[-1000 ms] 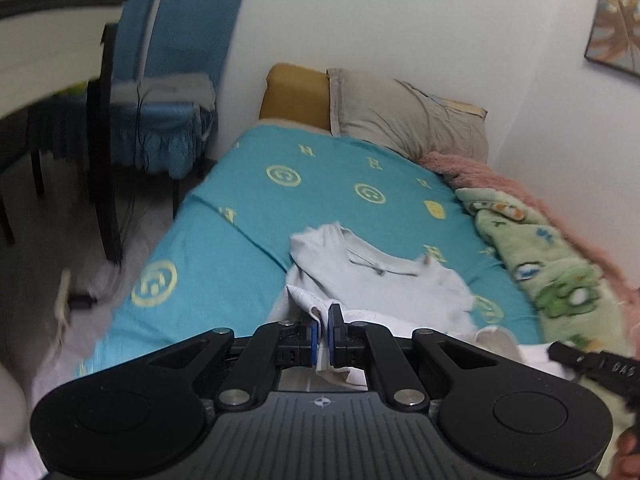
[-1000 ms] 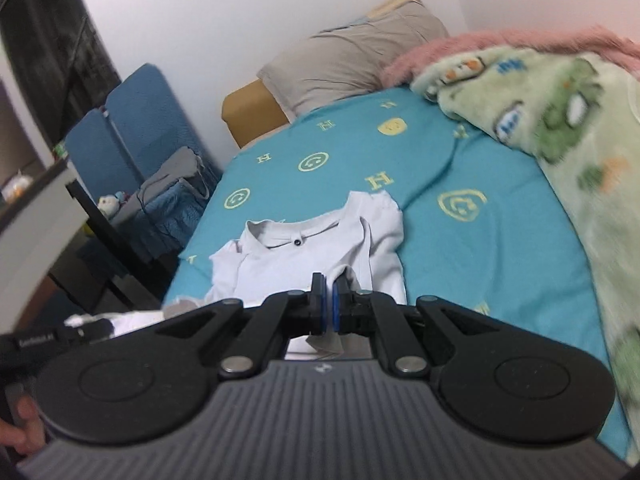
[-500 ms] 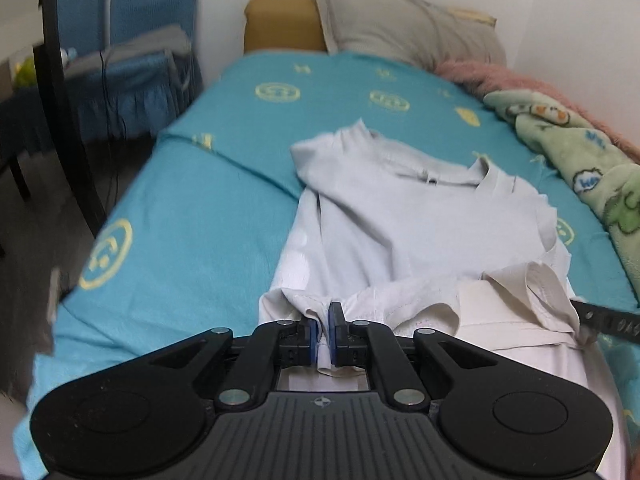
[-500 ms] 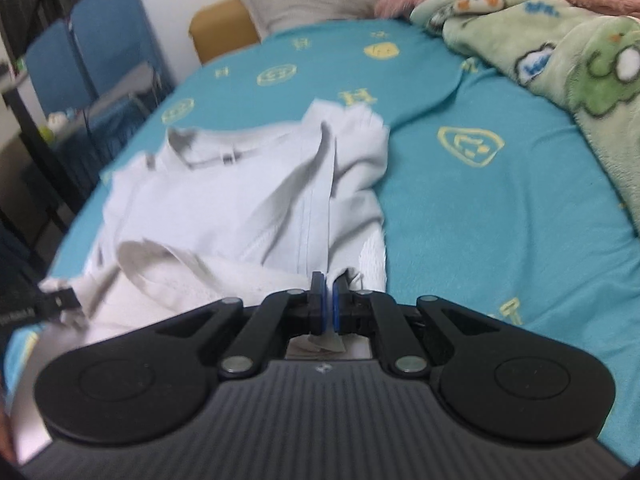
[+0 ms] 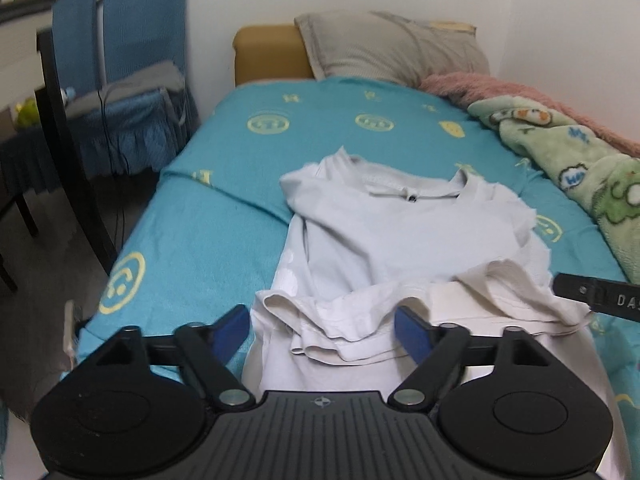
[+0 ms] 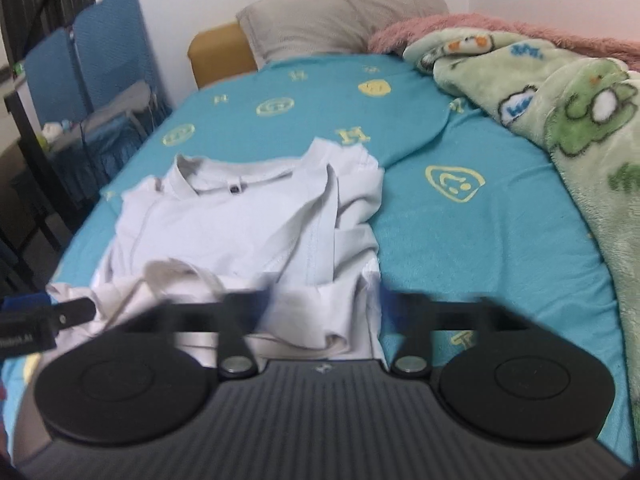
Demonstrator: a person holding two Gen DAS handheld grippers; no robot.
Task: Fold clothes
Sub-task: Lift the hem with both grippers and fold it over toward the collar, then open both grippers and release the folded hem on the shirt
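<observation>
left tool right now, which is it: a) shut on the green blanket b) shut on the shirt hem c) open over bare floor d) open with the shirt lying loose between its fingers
d: the left tool has its blue fingers spread wide, and the white shirt lies loose on the teal bedsheet between them, gripped by neither.

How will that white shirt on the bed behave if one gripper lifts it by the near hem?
Probably floppy: the white shirt lies in soft wrinkles with its hem bunched between the open left gripper fingers. Likely light, as thin folds stand up unaided. Lifted at one point, its folded layers would probably sag and come undone. The right gripper is open too.
</observation>
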